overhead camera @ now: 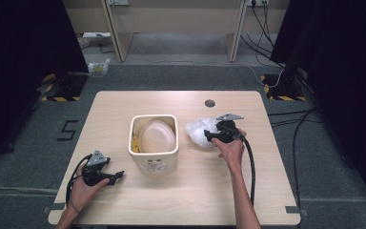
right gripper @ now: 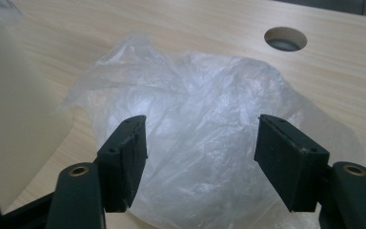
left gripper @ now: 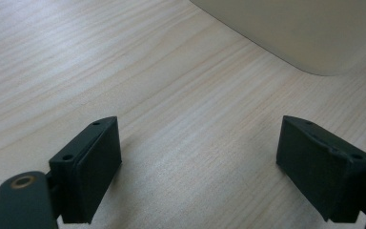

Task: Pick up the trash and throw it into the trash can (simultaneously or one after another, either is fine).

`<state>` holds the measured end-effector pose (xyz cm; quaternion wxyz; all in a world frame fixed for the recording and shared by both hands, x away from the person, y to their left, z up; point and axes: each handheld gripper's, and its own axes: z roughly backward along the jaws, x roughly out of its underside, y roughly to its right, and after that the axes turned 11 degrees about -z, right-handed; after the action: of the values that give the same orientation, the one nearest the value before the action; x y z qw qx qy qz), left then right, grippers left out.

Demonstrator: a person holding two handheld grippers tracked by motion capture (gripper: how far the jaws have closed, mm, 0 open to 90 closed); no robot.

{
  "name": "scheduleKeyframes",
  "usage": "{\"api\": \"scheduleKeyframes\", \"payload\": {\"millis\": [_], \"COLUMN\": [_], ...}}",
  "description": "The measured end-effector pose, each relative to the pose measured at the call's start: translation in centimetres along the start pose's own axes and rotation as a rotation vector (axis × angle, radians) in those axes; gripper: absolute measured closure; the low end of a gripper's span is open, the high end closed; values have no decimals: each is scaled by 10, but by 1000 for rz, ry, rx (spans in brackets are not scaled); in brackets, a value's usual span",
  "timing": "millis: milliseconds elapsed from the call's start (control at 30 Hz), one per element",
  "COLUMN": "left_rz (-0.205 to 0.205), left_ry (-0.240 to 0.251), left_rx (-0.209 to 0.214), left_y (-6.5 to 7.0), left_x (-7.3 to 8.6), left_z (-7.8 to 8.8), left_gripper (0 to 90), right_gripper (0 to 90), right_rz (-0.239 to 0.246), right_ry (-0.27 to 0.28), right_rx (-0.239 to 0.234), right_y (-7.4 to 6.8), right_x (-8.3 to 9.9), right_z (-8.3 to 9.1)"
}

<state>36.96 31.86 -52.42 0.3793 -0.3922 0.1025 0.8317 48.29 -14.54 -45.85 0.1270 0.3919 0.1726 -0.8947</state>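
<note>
Overhead, the left gripper (overhead camera: 116, 175) rests on the tabletop (overhead camera: 124, 102) near the cream bin (overhead camera: 153, 155); its own view shows its jaws wide apart over bare wood beside the bin's wall (left gripper: 305, 33). Rightward, the right gripper (right gripper: 200, 157) is spread open around the crumpled clear plastic bag (right gripper: 205, 119), its pads not pressing it, with a round hole (right gripper: 285, 39) beyond.

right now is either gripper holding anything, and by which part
Nothing is held. The right gripper stands open over the crumpled plastic bag, pads not pressing it. The left gripper is open over bare table.
</note>
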Motion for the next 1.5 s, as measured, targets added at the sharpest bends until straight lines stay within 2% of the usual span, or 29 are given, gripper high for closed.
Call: {"api": "scheduleKeyframes", "payload": {"millis": [67,100,133,167,200,233,300,333,367,467,500,633,733,833,900,967,1000,1033,1067,1100,1167,1233,1267,1333,1367,1400,1500], "left_rz": [0,-1,-1,-2,-2,-2,-2,-2,-2,-2,-2,-2,-2,-4,0,1,0,0,0,1,1,0,0,1,1,1,1], "left_ry": [0,1,1,-1,-1,0,1,1,1,0,1,0,0,-1,3,4,3,3,3,4,4,4,4,4,4,4,4], "left_rx": [0,1,1,1,1,0,0,0,0,0,0,0,0,-1,-1,-1,0,0,0,0,0,0,0,-1,-1,-1,-1], "left_y": [0,0,0,0,0,0,0,0,0,0,0,0,0,0,0,0,0,0,0,0,0,0,0,0,0,0,0], "left_x": [0,0,0,0,0,0,0,0,0,0,0,0,0,0,0,0,0,0,0,0,0,0,0,0,0,0,0], "left_z": [0,0,0,0,0,0,0,0,0,0,0,0,0,0,0,0,0,0,0,0,0,0,0,0,0,0,0], "left_gripper": [142,142,142,142,142,142,143,142,142,142,142,142,142,142,142,142,142,142,142,142,142,142,142,142,142,142,142], "right_gripper": [428,492,492,652,652,760,831,831,868,877,880,880,880,879,879,877,877,877,877,877,877,877,877,877,877,877,877], "right_rz": [-4,-8,-8,2,2,5,13,13,7,10,-10,-36,-35,-3,0,14,7,-1,-1,13,29,43,66,87,87,113,150], "right_ry": [-12,-16,-16,-10,-10,-3,12,12,38,61,86,134,148,178,181,198,215,219,219,227,235,237,244,240,240,236,227], "right_rx": [-8,-11,-11,-10,-10,-24,-28,-28,-55,-69,-95,-122,-130,-128,-130,-142,-189,-208,-208,-241,-263,-266,-278,-287,-287,-293,-295], "right_y": [1,1,1,4,4,5,6,6,6,6,6,9,10,5,3,-2,-8,-10,-10,-19,-26,-31,-40,-48,-48,-57,-69], "right_x": [2,3,3,4,4,4,3,3,1,-2,-4,-8,-10,-17,-19,-22,-26,-27,-27,-30,-34,-35,-39,-42,-42,-45,-47], "right_z": [-4,-6,-6,-6,-6,-4,-1,-1,6,12,19,33,41,57,60,66,71,73,73,78,81,83,86,88,88,88,86]}}
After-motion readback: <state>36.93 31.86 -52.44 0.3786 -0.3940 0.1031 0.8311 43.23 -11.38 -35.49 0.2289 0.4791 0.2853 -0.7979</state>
